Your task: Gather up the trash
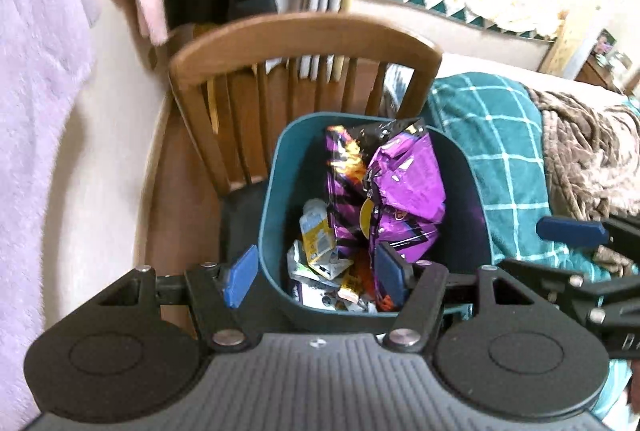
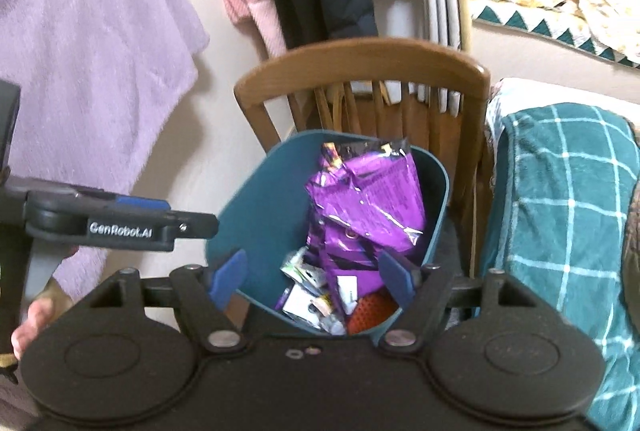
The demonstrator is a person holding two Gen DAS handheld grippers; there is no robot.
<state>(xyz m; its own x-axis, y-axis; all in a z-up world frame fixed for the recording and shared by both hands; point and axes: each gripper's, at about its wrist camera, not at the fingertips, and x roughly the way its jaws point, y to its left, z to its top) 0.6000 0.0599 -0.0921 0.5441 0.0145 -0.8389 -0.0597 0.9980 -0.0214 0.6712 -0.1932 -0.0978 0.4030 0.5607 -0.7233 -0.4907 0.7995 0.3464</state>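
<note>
Hovering over a teal waste bin (image 1: 276,191), the left gripper (image 1: 316,281) holds its blue fingers (image 1: 240,281) well apart with nothing clamped between them, and the right gripper (image 2: 314,281) is likewise spread and empty, its fingers (image 2: 230,277) framing the bin's near rim. Both tools point steeply down into the opening, a stance that suits dropping rubbish in, not picking any up. Inside, a crumpled purple snack bag (image 1: 400,187) stands on end against the far wall, too large to lie flat, above a litter of small wrappers (image 1: 320,267) on the bottom. The bin sits on a wooden chair (image 1: 304,35) beside a bed with a teal checked blanket (image 1: 492,135), within easy reach. Clothes (image 2: 80,51) hang on the wall behind.
</note>
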